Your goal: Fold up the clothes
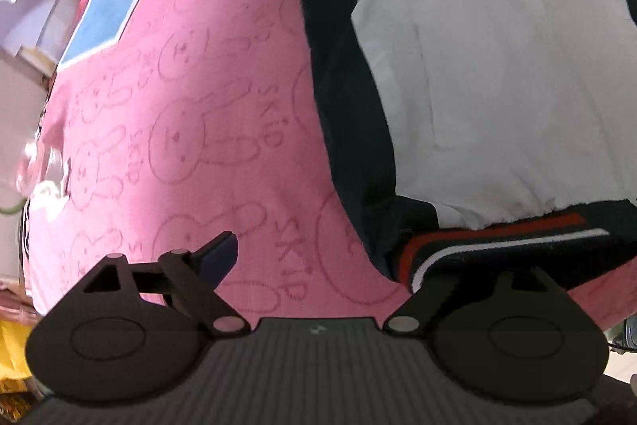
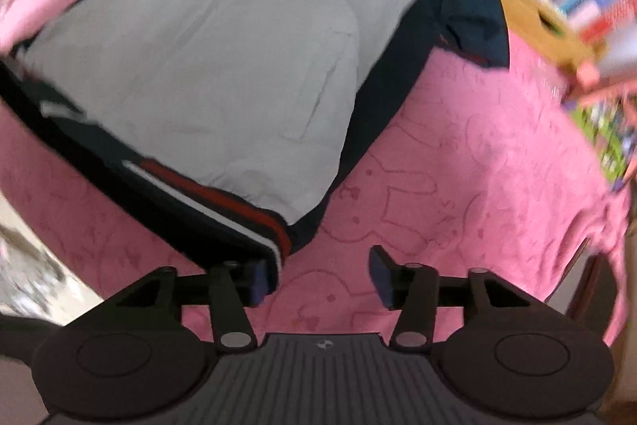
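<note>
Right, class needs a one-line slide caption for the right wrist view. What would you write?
Open right gripper poised at the striped hem corner of a grey-and-navy jacket laid on a pink bunny-print blanket.

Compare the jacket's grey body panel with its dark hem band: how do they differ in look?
The grey body panel is pale, plain and broad, with soft creases; the dark hem band is narrow and navy, crossed by red and white stripes. The panel fills the jacket's middle; the band runs along its near edge. Both belong to one jacket lying on the pink blanket.
</note>
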`<move>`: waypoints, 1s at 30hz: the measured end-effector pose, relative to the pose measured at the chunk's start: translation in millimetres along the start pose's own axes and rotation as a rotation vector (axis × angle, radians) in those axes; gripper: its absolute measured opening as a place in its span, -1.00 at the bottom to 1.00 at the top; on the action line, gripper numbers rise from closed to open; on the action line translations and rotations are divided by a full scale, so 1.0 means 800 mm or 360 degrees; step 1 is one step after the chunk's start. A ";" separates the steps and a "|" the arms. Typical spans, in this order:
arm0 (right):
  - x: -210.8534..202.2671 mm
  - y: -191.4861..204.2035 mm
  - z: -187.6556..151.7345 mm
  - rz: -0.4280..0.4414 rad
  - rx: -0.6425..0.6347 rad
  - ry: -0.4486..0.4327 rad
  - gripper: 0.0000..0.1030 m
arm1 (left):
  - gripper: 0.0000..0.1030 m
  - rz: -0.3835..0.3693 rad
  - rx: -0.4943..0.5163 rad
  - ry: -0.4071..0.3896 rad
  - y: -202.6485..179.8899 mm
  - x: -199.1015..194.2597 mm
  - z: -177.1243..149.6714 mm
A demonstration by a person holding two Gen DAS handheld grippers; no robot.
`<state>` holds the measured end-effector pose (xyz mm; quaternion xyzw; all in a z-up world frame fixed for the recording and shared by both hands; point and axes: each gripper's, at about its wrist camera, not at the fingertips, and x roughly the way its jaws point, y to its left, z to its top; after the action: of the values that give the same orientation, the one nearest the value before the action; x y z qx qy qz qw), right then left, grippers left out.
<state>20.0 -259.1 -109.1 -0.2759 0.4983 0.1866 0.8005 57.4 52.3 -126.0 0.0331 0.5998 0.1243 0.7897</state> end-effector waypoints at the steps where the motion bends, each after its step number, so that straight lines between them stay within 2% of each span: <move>1: -0.003 0.009 -0.002 -0.0036 -0.0076 -0.0017 0.03 | 0.69 0.0009 -0.0001 0.0006 -0.001 0.001 -0.002; 5: -0.020 0.044 -0.003 -0.0049 -0.0257 -0.0149 0.01 | 0.65 0.0018 0.0019 -0.0037 -0.005 -0.006 -0.004; 7: -0.027 0.052 -0.001 0.0047 -0.0264 -0.0209 0.01 | 0.66 0.0017 0.0027 -0.0059 -0.006 -0.010 -0.003; 9: -0.019 0.054 0.003 0.0006 -0.0262 -0.0179 0.01 | 0.66 0.0029 -0.0040 -0.0044 0.005 -0.005 -0.003; 11: -0.005 0.039 0.001 -0.0081 -0.0149 -0.0105 0.01 | 0.70 -0.0033 -0.0157 -0.0008 0.022 0.001 -0.006; 13: -0.001 0.023 -0.004 -0.0086 -0.0064 -0.0079 0.04 | 0.70 -0.0077 -0.0168 0.0002 0.023 0.000 -0.009; 14: -0.003 0.018 -0.005 -0.0080 -0.0042 -0.0089 0.03 | 0.70 -0.0043 -0.0107 -0.0020 0.015 -0.003 -0.012; 16: -0.010 0.023 -0.003 -0.0079 -0.0082 -0.0118 -0.19 | 0.69 0.0051 0.0062 -0.0104 -0.008 -0.014 -0.017; 17: -0.011 0.026 -0.001 -0.0049 -0.0107 -0.0124 -0.52 | 0.69 0.0077 0.0141 -0.0150 -0.019 -0.021 -0.019; 18: -0.011 0.030 0.002 -0.0019 -0.0121 -0.0132 -0.68 | 0.67 0.0103 0.0219 -0.0195 -0.030 -0.028 -0.022; 24: -0.019 0.042 0.028 0.0101 -0.0127 -0.0220 -0.73 | 0.67 0.0133 0.0615 -0.0444 -0.086 -0.060 -0.042; 26: -0.020 0.034 0.034 0.0124 -0.0060 -0.0245 -0.75 | 0.68 0.0138 0.0735 -0.0509 -0.103 -0.064 -0.049; 29: -0.020 0.019 0.034 0.0104 0.0045 -0.0234 -0.77 | 0.68 0.0253 0.0778 -0.0500 -0.111 -0.046 -0.046; 30: -0.021 0.014 0.033 0.0096 0.0080 -0.0229 -0.77 | 0.61 0.0270 0.0700 -0.0449 -0.102 -0.036 -0.040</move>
<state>24.9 -234.2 -87.8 -0.2264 0.4521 0.2175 0.8349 32.7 -36.2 -124.2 0.2708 0.4914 0.0508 0.8262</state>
